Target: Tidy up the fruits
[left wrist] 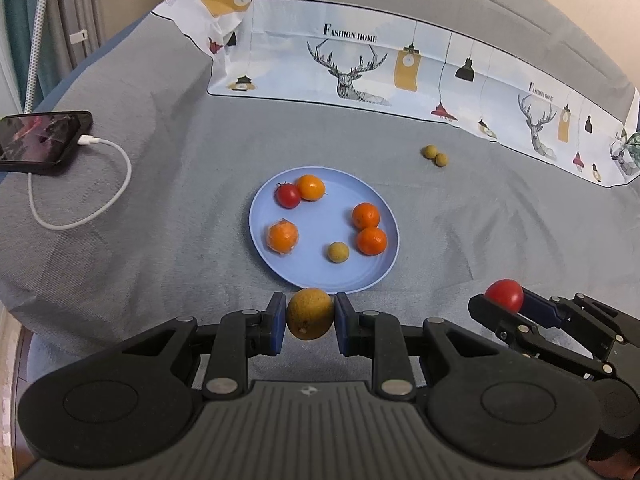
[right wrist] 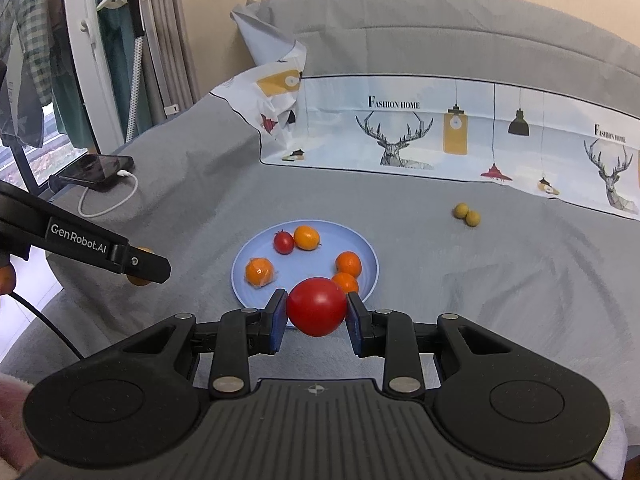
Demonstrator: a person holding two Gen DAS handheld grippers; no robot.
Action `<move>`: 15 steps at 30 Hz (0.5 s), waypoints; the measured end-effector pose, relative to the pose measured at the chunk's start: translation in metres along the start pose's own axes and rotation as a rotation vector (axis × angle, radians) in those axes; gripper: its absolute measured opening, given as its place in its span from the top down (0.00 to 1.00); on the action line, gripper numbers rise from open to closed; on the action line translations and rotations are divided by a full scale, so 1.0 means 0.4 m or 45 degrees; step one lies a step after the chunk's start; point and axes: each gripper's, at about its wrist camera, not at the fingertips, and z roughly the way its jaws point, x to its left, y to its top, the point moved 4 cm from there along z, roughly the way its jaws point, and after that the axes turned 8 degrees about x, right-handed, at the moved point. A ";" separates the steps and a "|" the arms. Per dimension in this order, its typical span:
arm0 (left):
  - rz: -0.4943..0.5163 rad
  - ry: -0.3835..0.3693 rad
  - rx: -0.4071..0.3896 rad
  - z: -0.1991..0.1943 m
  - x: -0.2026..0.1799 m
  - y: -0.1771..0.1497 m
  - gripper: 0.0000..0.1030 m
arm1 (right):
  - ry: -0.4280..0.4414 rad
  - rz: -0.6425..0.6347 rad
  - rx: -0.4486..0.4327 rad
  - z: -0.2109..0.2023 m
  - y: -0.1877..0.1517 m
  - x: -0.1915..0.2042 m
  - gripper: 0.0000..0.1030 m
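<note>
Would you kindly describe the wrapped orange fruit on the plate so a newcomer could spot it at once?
Find the blue plate in the middle of the grey cloth. The wrapped orange fruit lies at the plate's left edge, apart from the others. Only it wears crinkled clear film; the other orange fruits are bare.

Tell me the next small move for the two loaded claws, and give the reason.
Probably carry both forward over the blue plate and open. The left claw grips a yellowish-brown fruit just short of the plate's near rim; the right claw grips a red tomato. Other fruits already lie on the plate.
</note>
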 end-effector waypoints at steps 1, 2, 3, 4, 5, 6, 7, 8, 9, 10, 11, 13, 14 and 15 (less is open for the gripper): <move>-0.001 0.001 0.006 0.007 0.000 0.006 0.73 | -0.001 0.002 0.006 0.007 0.002 -0.002 0.68; -0.002 0.002 0.009 0.013 0.000 0.013 0.73 | -0.002 0.004 0.011 0.013 0.005 -0.005 0.68; -0.004 0.005 0.012 0.019 0.001 0.018 0.73 | -0.003 0.004 0.016 0.019 0.007 -0.008 0.68; -0.006 0.009 0.016 0.026 0.003 0.025 0.73 | -0.003 0.006 0.021 0.026 0.010 -0.010 0.68; -0.009 0.010 0.020 0.033 0.005 0.033 0.73 | -0.004 0.008 0.026 0.033 0.014 -0.013 0.68; -0.011 0.012 0.023 0.040 0.006 0.041 0.73 | -0.004 0.009 0.030 0.040 0.017 -0.016 0.68; -0.012 0.017 0.026 0.047 0.007 0.048 0.73 | -0.004 0.008 0.035 0.048 0.019 -0.018 0.68; -0.013 0.022 0.030 0.057 0.009 0.057 0.73 | -0.005 0.007 0.041 0.058 0.023 -0.021 0.68; -0.014 0.025 0.034 0.065 0.011 0.065 0.73 | -0.005 0.006 0.045 0.066 0.026 -0.022 0.68; -0.013 0.029 0.038 0.075 0.013 0.072 0.73 | -0.005 0.004 0.050 0.076 0.030 -0.024 0.68; -0.013 0.036 0.043 0.086 0.016 0.081 0.73 | -0.005 0.002 0.054 0.087 0.034 -0.025 0.68; -0.010 0.049 0.058 0.112 0.020 0.098 0.73 | -0.007 0.001 0.063 0.112 0.041 -0.029 0.68; -0.009 0.053 0.068 0.127 0.021 0.107 0.73 | -0.006 0.003 0.068 0.124 0.045 -0.030 0.68; -0.008 0.054 0.075 0.141 0.022 0.115 0.73 | -0.004 0.005 0.076 0.141 0.050 -0.033 0.68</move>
